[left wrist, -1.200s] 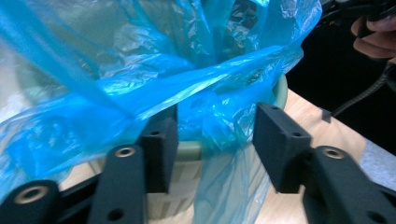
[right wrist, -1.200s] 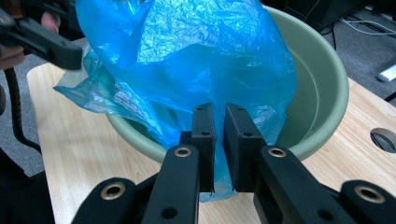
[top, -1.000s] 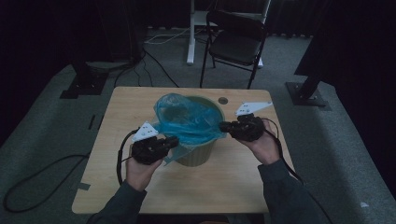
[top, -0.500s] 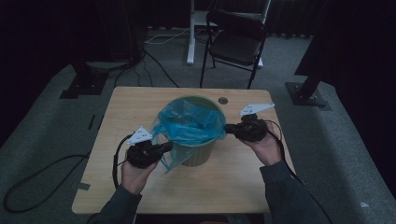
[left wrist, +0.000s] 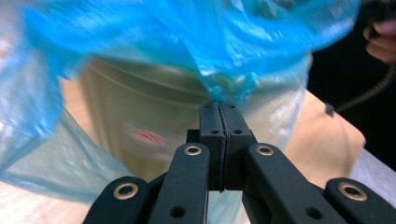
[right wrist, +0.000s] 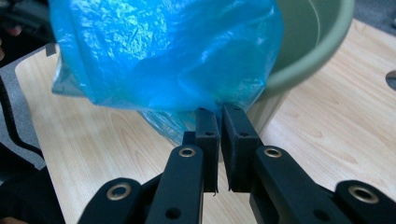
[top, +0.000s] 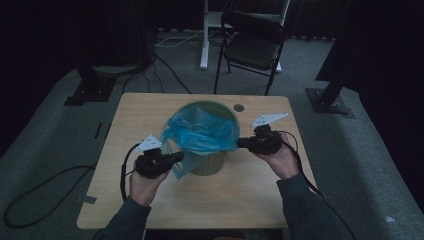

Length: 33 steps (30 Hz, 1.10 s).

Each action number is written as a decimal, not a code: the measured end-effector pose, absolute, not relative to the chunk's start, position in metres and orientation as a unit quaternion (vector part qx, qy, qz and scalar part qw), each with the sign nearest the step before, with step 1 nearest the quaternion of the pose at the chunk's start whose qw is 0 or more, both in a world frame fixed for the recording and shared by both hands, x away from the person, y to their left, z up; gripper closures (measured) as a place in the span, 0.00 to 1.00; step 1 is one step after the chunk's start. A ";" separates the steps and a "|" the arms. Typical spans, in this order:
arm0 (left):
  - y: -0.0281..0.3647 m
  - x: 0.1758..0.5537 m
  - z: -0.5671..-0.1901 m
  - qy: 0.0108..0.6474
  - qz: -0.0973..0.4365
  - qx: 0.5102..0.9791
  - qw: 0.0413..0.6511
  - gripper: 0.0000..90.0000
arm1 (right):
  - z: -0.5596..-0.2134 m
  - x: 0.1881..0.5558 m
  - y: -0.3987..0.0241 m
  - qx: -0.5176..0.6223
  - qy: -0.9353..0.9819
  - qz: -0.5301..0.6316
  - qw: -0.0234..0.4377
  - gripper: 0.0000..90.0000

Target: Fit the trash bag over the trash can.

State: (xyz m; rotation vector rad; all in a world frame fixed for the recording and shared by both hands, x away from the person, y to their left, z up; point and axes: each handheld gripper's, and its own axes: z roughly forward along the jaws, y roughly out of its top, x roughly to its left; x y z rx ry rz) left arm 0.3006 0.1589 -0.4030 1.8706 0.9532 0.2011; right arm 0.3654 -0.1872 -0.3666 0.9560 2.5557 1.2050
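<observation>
A pale green bin [top: 210, 164] stands mid-table with a blue plastic bag [top: 200, 132] draped over its mouth and hanging down its front left side. My left gripper [top: 178, 157] is at the bin's lower left. In the left gripper view its jaws [left wrist: 219, 109] are shut on a gathered edge of the bag [left wrist: 187, 37] in front of the bin wall [left wrist: 140, 102]. My right gripper [top: 239, 143] is at the bin's right side. There the right gripper [right wrist: 218, 116] pinches the bag's edge [right wrist: 163, 56] at its tips, just below the bin's rim [right wrist: 317, 42].
The wooden table [top: 150, 110] has a round cable hole [top: 239, 107] behind the bin. A black folding chair [top: 252, 50] stands beyond the far edge. Stand bases [top: 90, 92] and cables [top: 35, 200] lie on the grey floor around it.
The bag, which billowed high above the bin, has come down and now lies stretched across the mouth, with the far rim showing. Both grippers have barely shifted.
</observation>
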 end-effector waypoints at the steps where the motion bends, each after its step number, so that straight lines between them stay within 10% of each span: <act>1: 0.157 0.300 -0.404 0.391 0.079 0.773 0.493 0.99 | -0.368 0.366 -0.188 0.321 0.856 0.398 0.079 0.95; 20: 0.165 0.305 -0.409 0.413 0.094 0.768 0.480 0.99 | -0.374 0.383 -0.203 0.389 0.829 0.395 0.070 0.94; 33: 0.187 0.302 -0.397 0.433 0.132 0.743 0.494 0.87 | -0.354 0.369 -0.212 0.349 0.820 0.443 0.094 0.65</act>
